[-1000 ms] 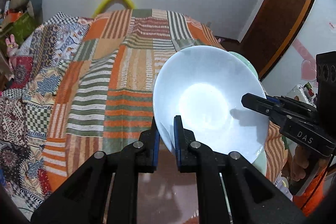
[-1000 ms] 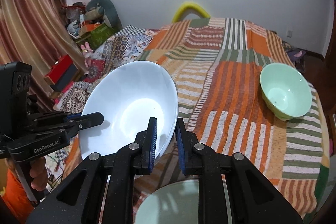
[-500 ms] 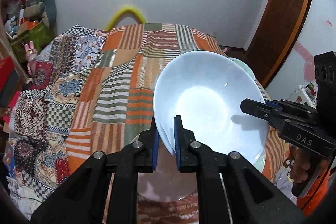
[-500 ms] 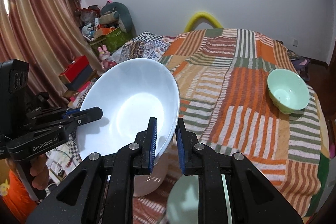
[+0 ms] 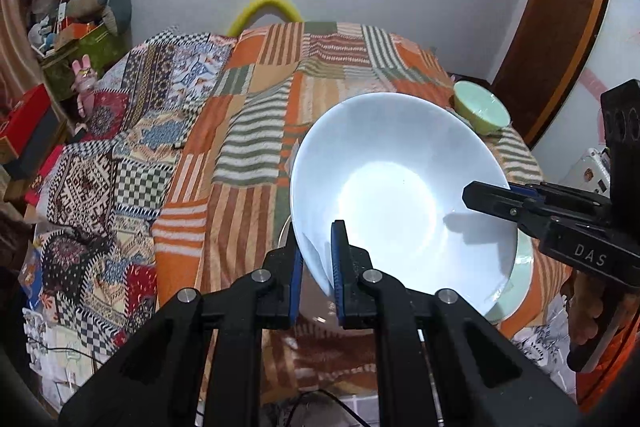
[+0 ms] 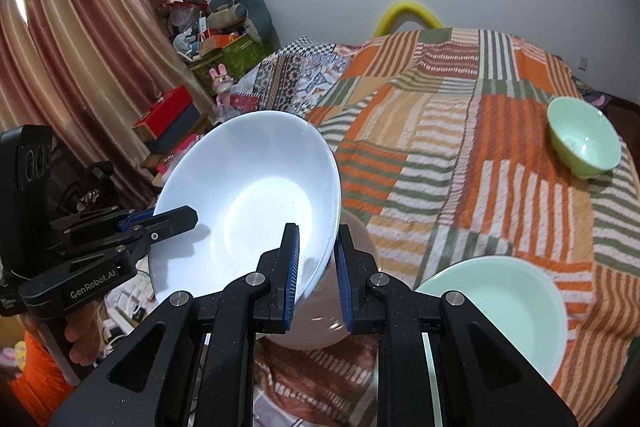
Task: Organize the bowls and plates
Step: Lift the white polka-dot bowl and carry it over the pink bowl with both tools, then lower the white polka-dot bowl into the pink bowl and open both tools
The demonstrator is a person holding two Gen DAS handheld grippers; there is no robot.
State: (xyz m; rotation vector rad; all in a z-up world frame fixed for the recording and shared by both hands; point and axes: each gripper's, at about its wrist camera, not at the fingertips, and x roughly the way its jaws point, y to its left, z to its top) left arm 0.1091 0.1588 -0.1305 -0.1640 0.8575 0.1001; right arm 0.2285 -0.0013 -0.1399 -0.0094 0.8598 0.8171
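A: Which piece is in play, and where is it?

B: The white bowl (image 5: 400, 203), held tilted in the air above the near edge of the bed (image 5: 256, 131), with both tools on its rim. The left claw (image 5: 316, 279) is clamped on the rim at the bowl's 7 o'clock in the left wrist view. The right claw (image 6: 316, 267) is clamped on the opposite rim, at the bowl's 5 o'clock in the right wrist view.

A: What lies below it?

B: A pale green plate (image 6: 500, 311) on the striped quilt, at about 4 o'clock from the bowl in the right wrist view. A brownish bowl (image 6: 320, 331) sits just under the white bowl; whether they touch, I cannot tell. A small green bowl (image 6: 584, 143) stands well apart at 2 o'clock.

A: What could go wrong?

B: In my judgement, three things.
- The glazed rim may slip between the pads if either hand twists, because the bowl hangs steeply.
- Uneven pull from the two hands may lever it free.
- The soft quilt may let a stack lean if the bowl is set down off-centre.
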